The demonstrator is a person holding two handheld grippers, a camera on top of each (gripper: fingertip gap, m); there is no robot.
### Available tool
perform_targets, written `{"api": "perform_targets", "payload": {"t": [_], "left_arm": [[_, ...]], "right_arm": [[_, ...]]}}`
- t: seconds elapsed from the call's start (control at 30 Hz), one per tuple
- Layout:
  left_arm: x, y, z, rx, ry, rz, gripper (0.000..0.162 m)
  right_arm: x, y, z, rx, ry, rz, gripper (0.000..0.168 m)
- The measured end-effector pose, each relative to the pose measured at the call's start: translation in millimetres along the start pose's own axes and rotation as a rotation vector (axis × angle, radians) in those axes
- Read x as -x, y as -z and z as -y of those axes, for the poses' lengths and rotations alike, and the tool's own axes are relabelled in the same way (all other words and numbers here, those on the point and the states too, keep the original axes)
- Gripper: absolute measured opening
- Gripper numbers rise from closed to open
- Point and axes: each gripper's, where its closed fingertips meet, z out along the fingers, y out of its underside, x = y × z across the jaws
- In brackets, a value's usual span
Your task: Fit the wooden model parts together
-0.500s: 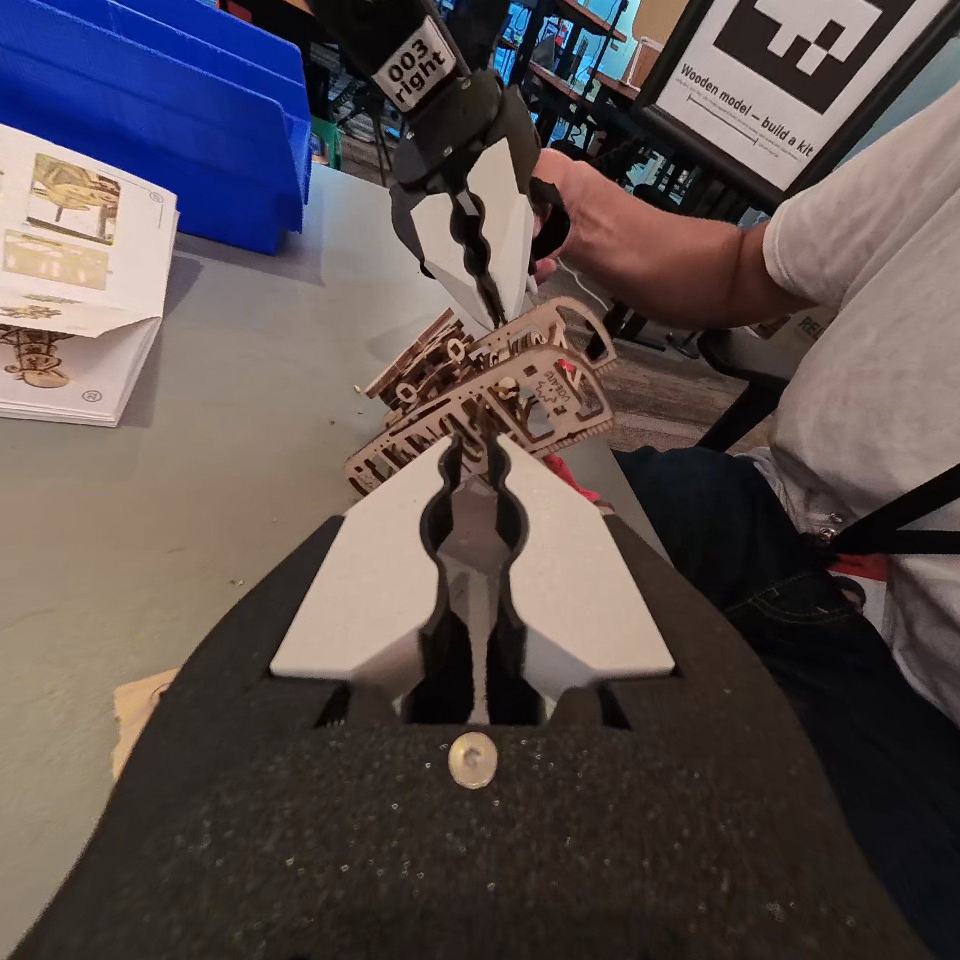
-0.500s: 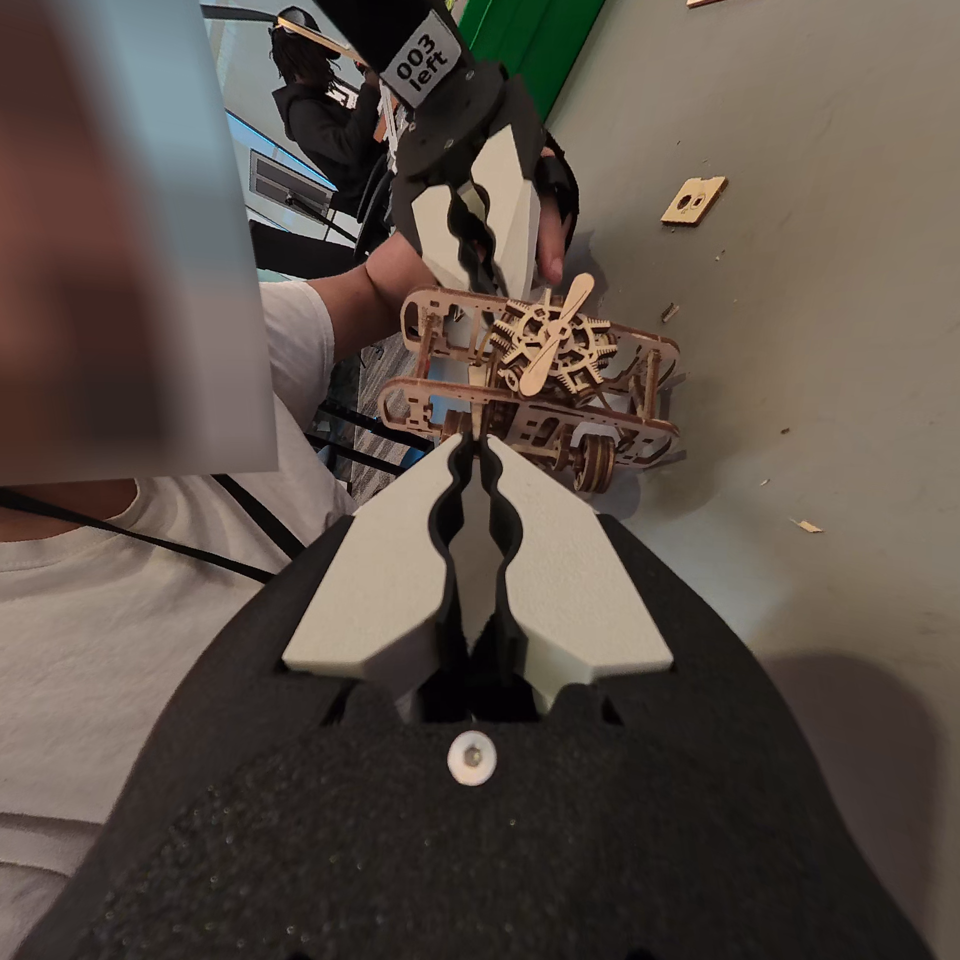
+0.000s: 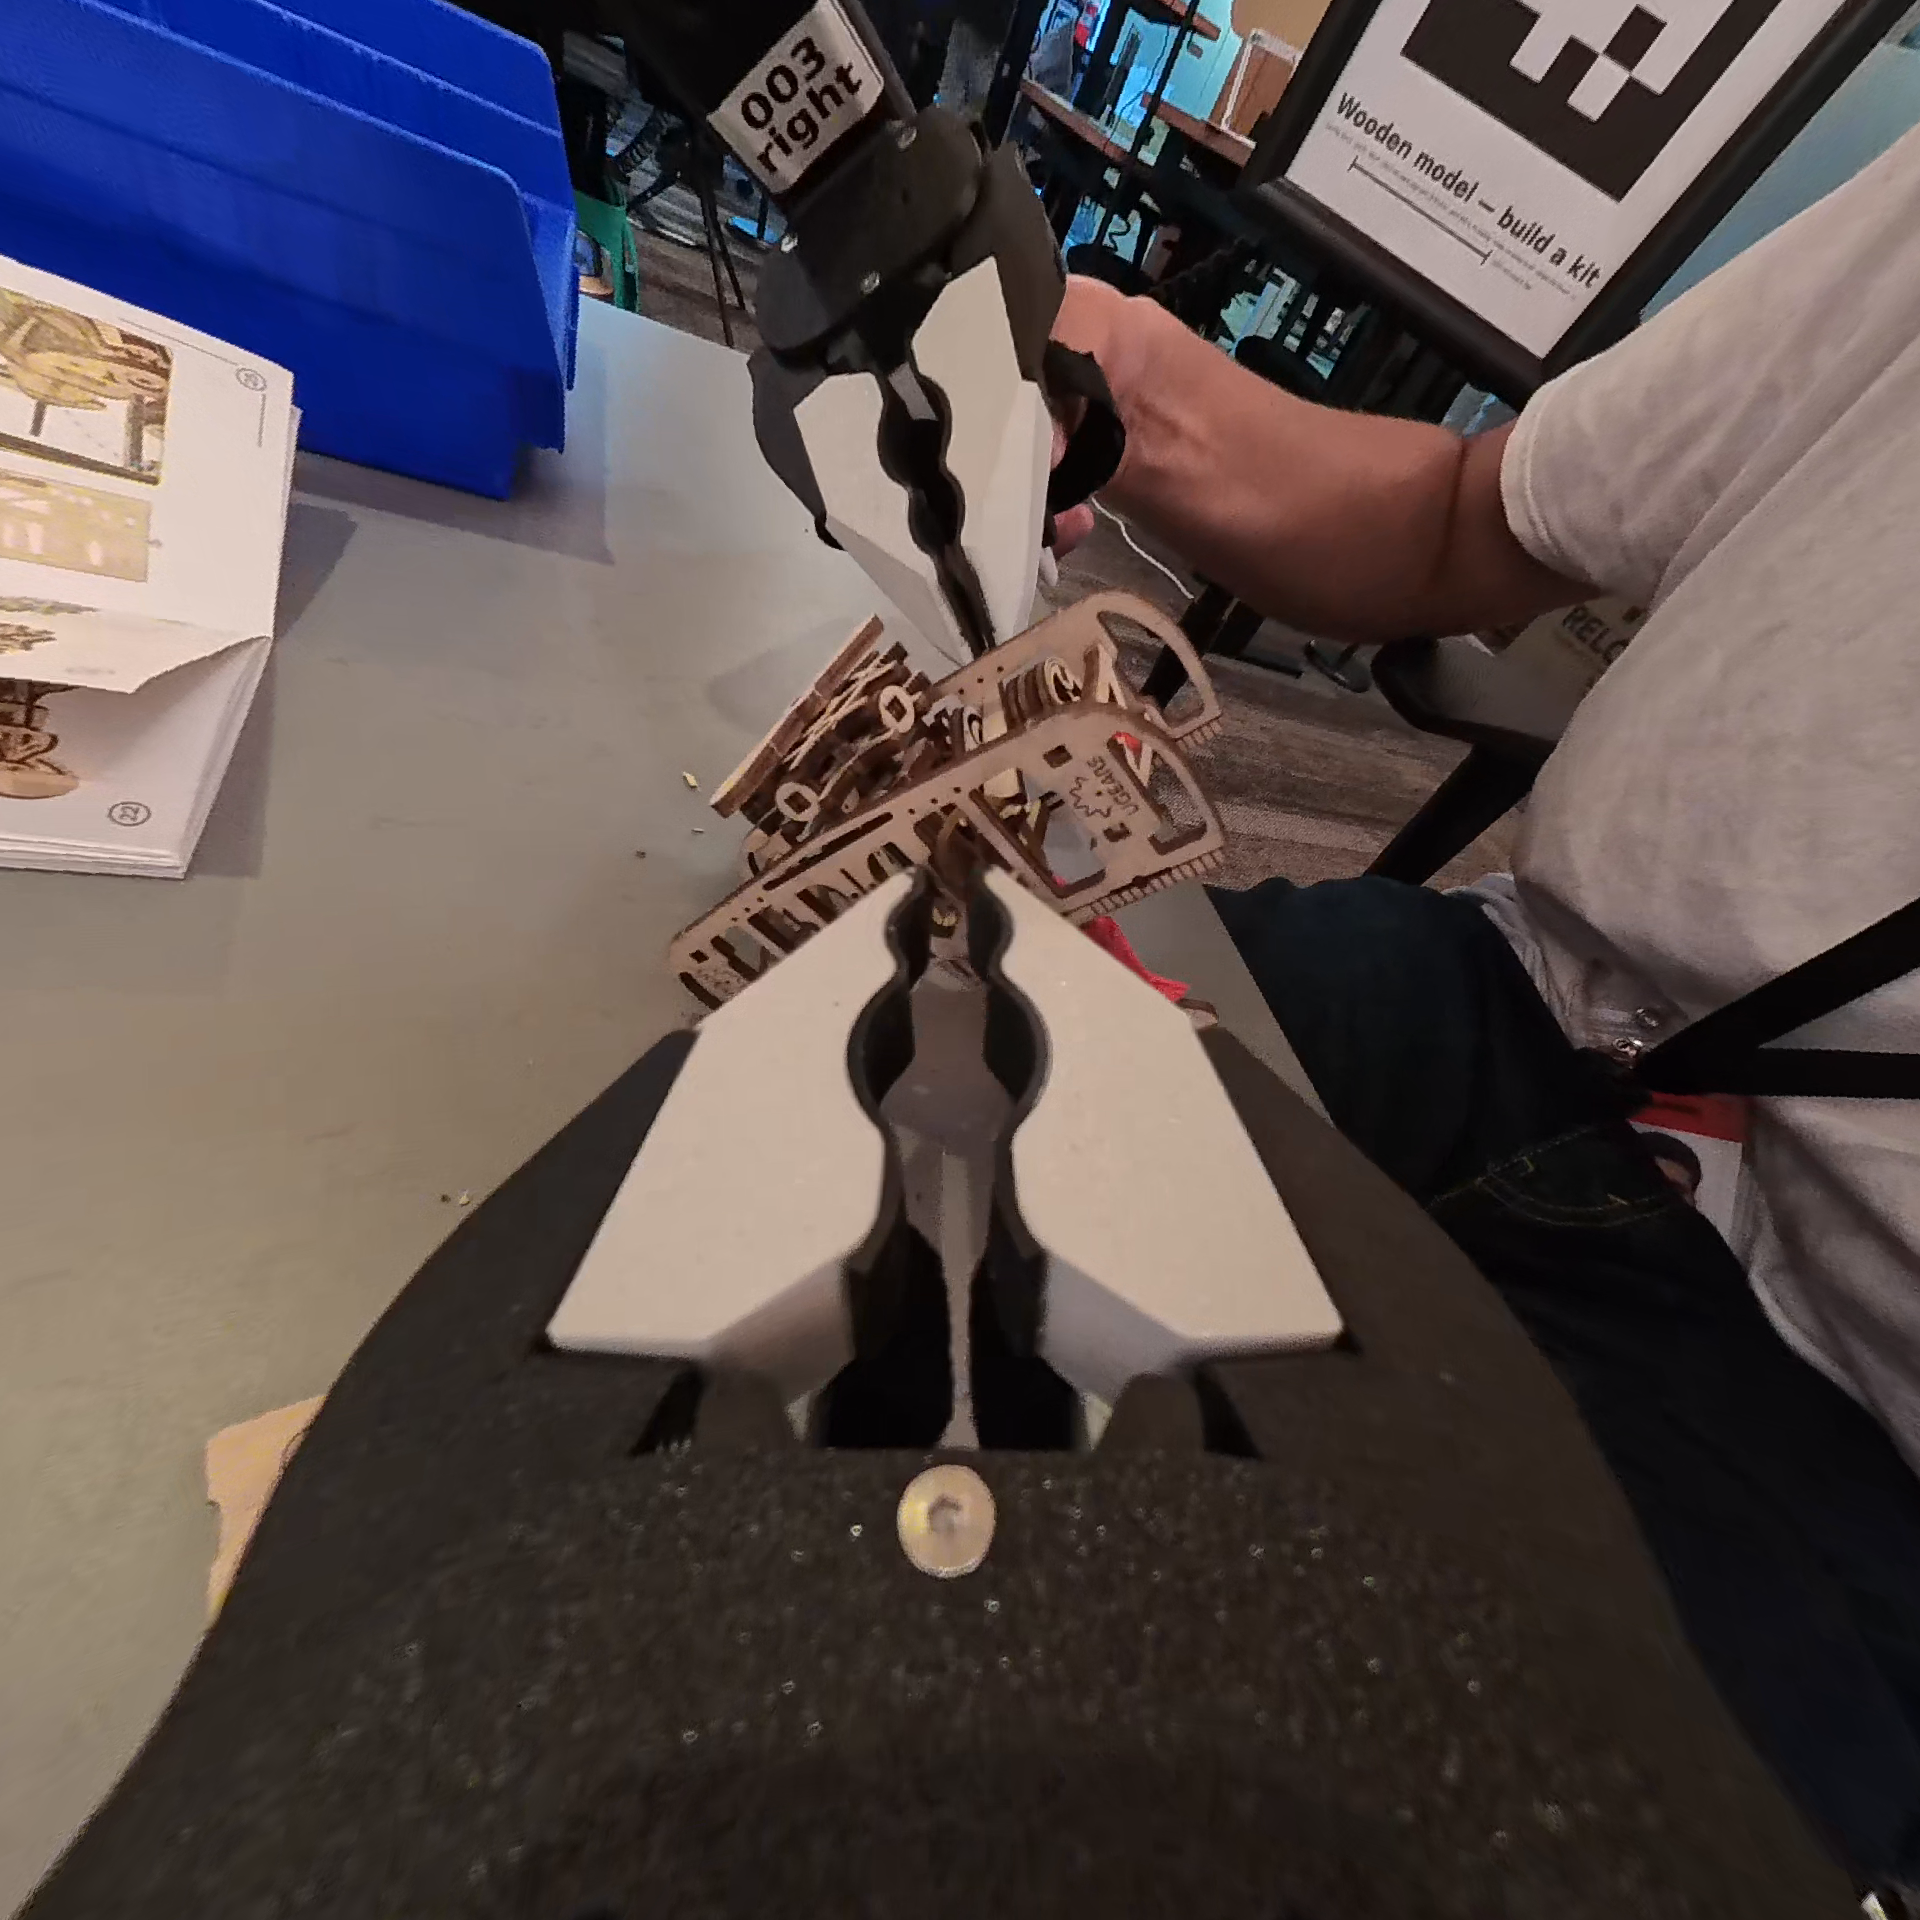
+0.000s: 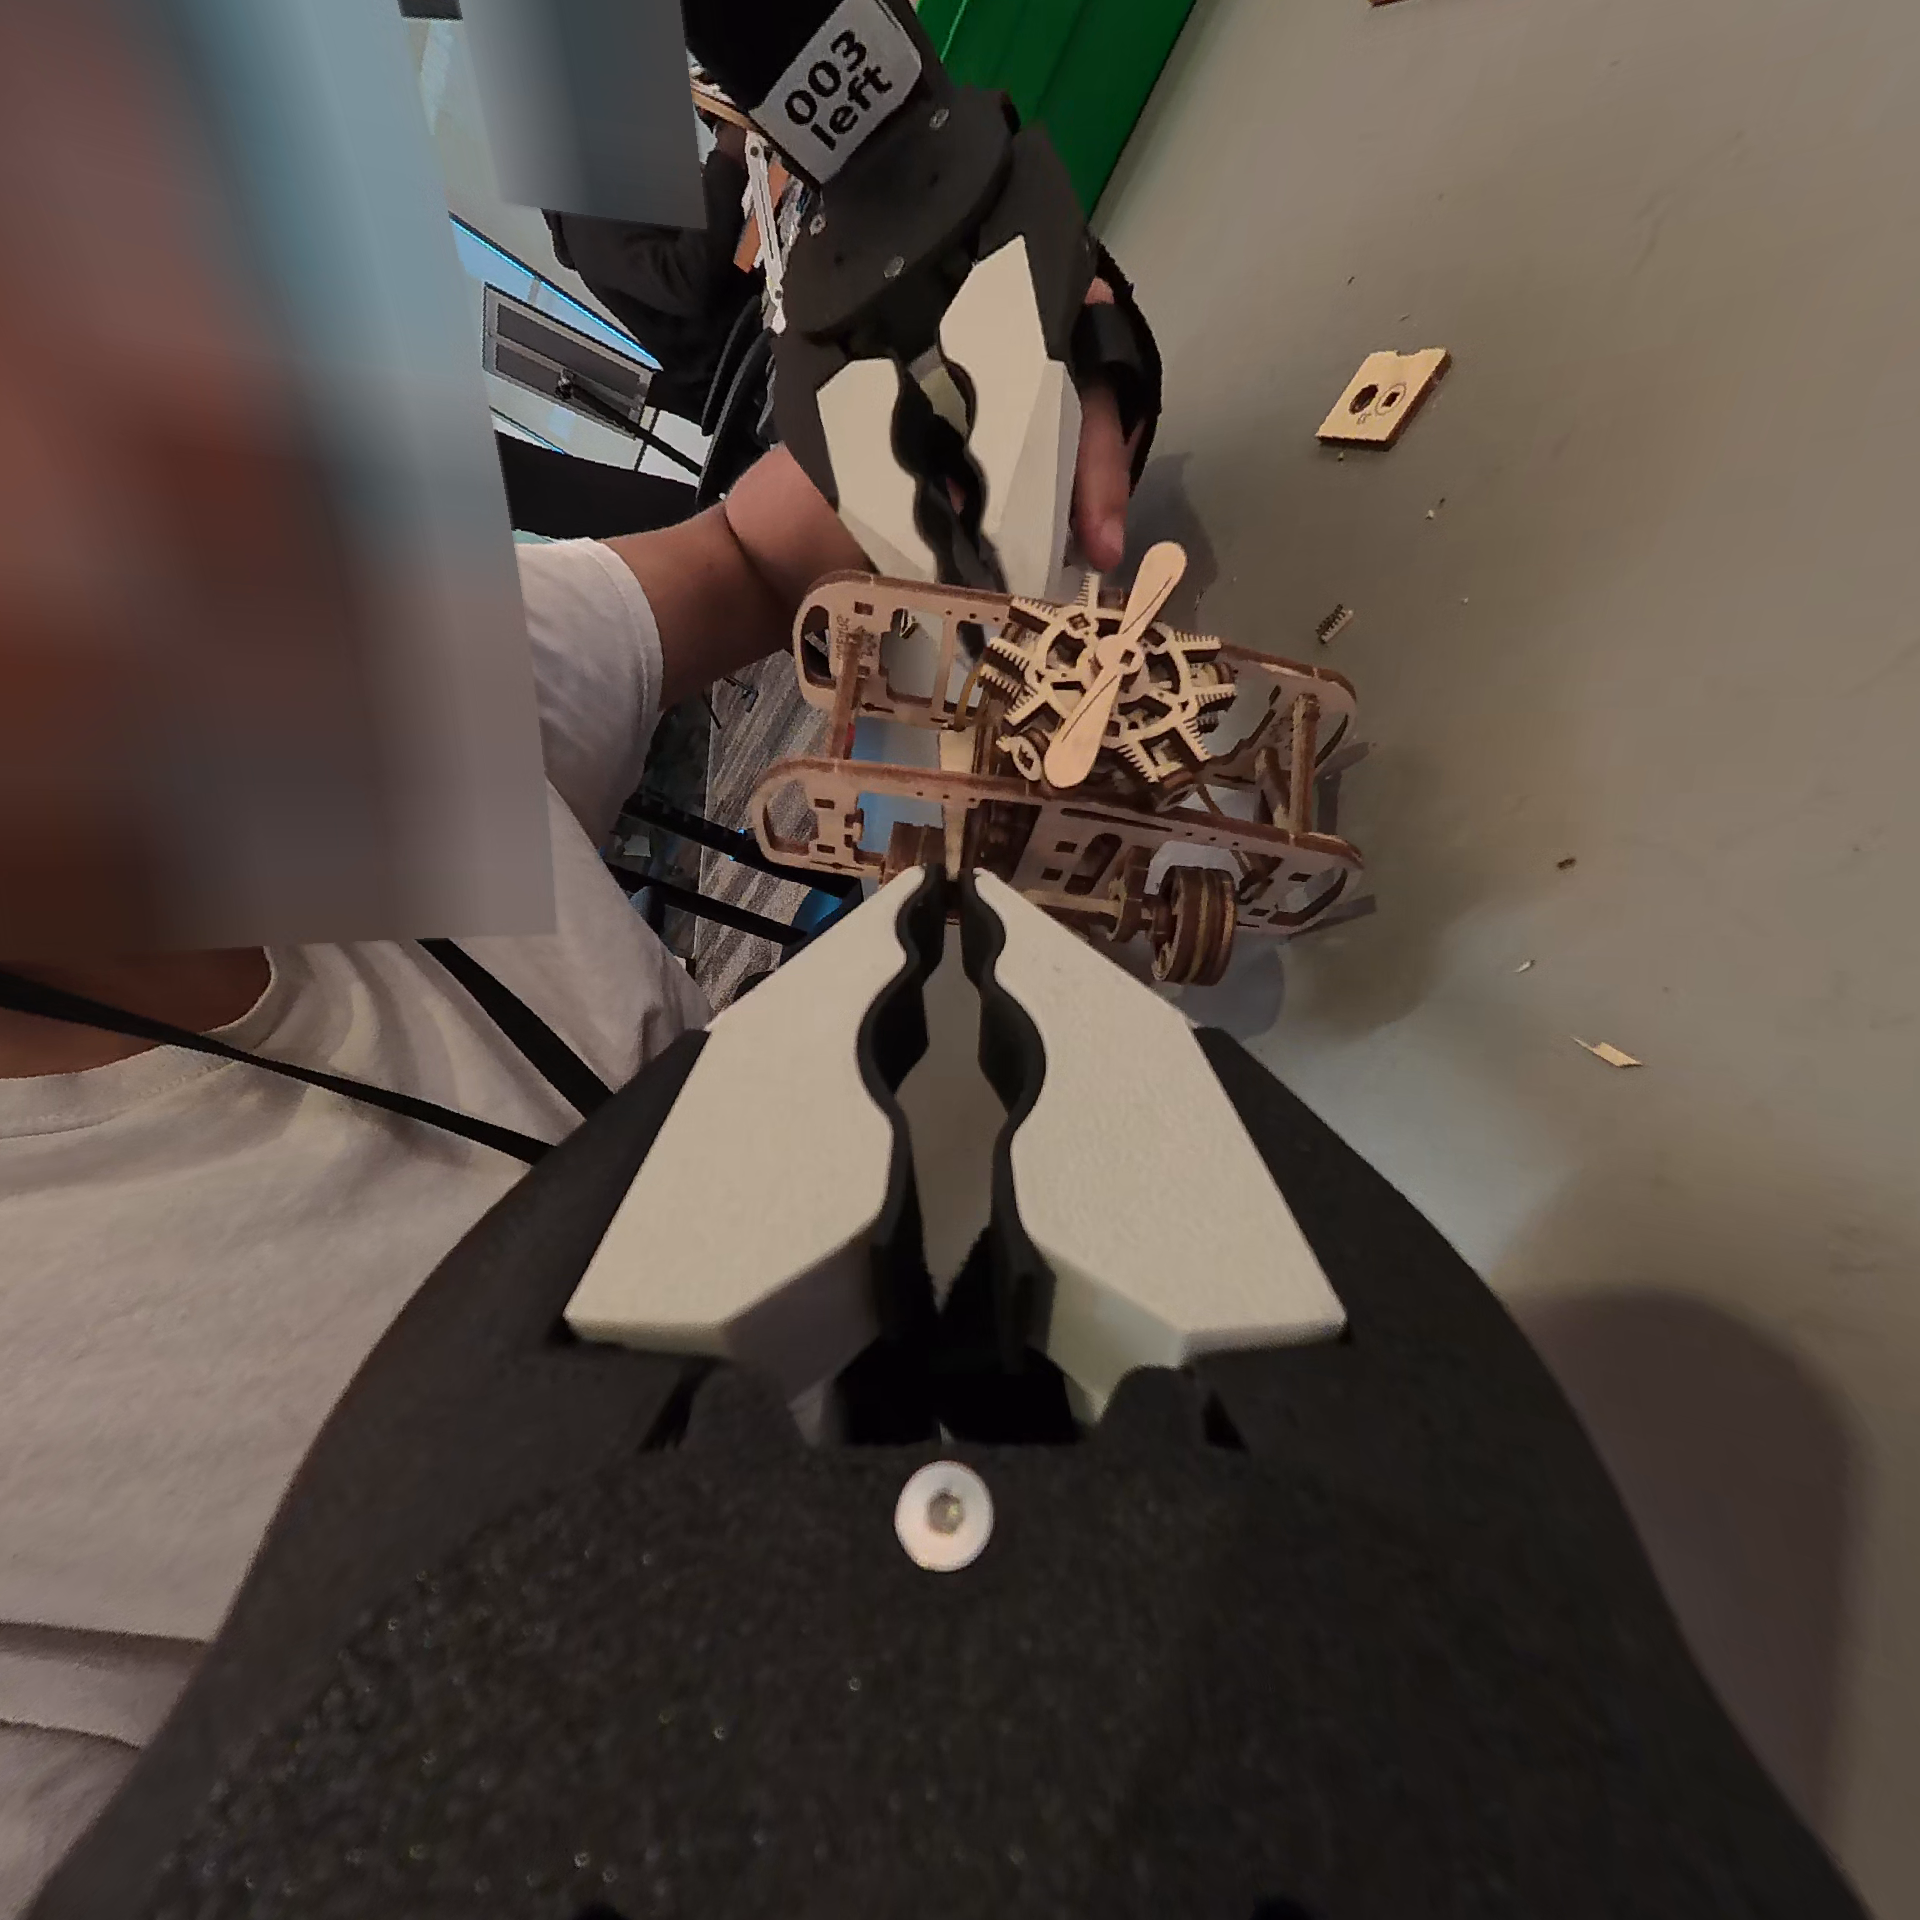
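Compared with half a second earlier, almost nothing has shifted: both tongs keep their hold on the wooden biplane model (image 4: 1049, 769), so the fitting step looks paused mid-adjustment, not finished. The left tongs (image 3: 948, 894) pinch a strut at one wing edge; the right tongs (image 4: 951, 868) pinch a thin tab under the lower wing. The model sits tilted at the near edge of the grey worktop (image 3: 436, 831), held between both tongs. It looks nearly complete, with propeller (image 4: 1117, 665), gears and wheels (image 4: 1195, 925) fitted.

Workshop: blue storage bins (image 3: 312, 208), grey worktable (image 3: 364, 987), marker placard (image 3: 1558, 135).
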Motion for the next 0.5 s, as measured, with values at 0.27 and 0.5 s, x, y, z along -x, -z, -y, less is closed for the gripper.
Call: {"api": "perform_targets", "payload": {"t": [0.27, 0.5], "left_arm": [[5.8, -1.8, 1.5, -0.03, -0.029, 0.03, 0.0], [2.2, -2.8, -1.2, -0.03, -0.059, 0.029, 0.0]], "right_arm": [[-0.2, 0.7, -0.1, -0.001, 0.002, -0.007, 0.0], [-0.9, 3.4, 0.0, -0.007, -0.001, -0.02, 0.0]]}}
